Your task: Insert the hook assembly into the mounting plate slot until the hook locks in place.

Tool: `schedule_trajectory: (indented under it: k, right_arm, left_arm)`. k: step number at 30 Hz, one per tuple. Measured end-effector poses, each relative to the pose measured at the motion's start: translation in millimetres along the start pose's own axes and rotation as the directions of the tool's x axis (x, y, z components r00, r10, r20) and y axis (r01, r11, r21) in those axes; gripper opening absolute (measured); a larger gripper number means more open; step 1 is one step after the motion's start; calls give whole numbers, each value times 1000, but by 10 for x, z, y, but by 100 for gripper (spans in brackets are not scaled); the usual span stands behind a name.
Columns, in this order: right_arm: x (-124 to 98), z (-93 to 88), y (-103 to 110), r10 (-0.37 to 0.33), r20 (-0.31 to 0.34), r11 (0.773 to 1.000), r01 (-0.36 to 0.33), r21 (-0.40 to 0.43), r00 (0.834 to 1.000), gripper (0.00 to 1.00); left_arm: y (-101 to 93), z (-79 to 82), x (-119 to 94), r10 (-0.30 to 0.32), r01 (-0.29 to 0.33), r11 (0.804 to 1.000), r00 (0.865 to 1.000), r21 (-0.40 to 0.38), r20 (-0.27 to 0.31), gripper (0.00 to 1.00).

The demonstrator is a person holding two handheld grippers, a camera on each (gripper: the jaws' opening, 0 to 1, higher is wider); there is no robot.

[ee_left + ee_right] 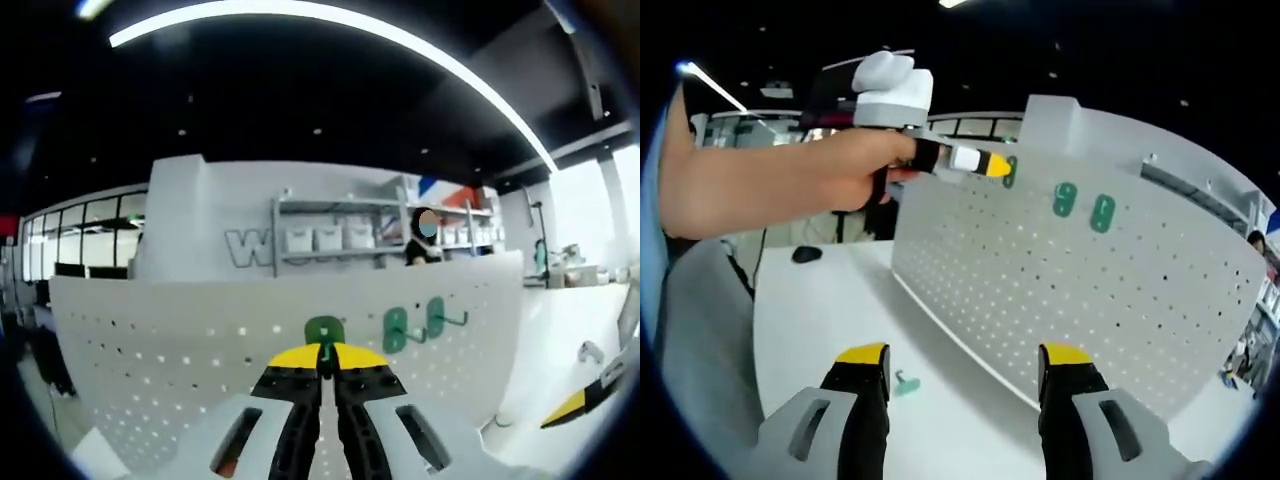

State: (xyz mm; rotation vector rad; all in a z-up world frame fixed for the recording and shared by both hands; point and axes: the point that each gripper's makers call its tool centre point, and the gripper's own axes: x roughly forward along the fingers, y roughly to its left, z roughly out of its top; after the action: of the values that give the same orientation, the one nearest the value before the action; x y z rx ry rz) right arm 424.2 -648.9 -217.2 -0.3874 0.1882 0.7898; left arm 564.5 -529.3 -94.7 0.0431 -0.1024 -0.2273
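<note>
1. Left gripper, left gripper view: jaws pressed together, yellow tips clenched on green hook, held against white pegboard
2. Same gripper, right gripper view: entering from left, carried by hand, yellow tip at upper part of pegboard with green hook at its end, touching board face
3. Pegboard: upright perforated plate standing on white table, rows of small holes across its face
4. Mounted hooks: 2 further green hooks on board to right of held one in left gripper view; seen as 2 green ovals in right gripper view, near each other and beside held hook
5. Right gripper: jaws spread wide, released, nothing between them, hovering above table in front of board
6. Loose green part: lying on table between right gripper's jaws, near its left fingertip; too small to tell its exact shape
7. Dark small object: on table at far left, well apart from board
8. Background, left gripper view: shelving with white bins behind board, curved ceiling light
</note>
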Motion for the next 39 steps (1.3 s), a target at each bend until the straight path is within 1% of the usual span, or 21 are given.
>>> schedule_trajectory:
  k: [5,10,12,18,28,35,39]
  right_arm:
    - [2,-13,-23,0,-2,1000,0,2,1000,60]
    - [1,-11,-44,0,1,1000,0,3,1000,60]
    - [-6,-3,-48,0,6,1000,0,4,1000,60]
    - [-18,-38,-69,-2,3,1000,2,8,1000,59]
    - [-41,-74,-98,-3,0,1000,3,15,1000,59]
    - [-48,-79,-124,-2,-3,1000,2,16,1000,59]
    - [-39,-74,-113,3,-1,1000,-3,15,1000,58]
  left_arm:
    - [35,-13,52,15,-15,1000,1000,-12,-1,3]
    - [87,-36,101,40,-40,999,999,-4,-8,3]
    - [97,-46,108,45,-45,999,999,-18,-11,3]
    - [62,-64,136,45,-45,999,999,-12,-15,3]
    - [101,-38,187,62,-62,998,998,-4,-11,3]
    - [95,-68,211,68,-68,998,998,-3,-18,3]
    - [94,-79,222,69,-69,998,997,12,-20,3]
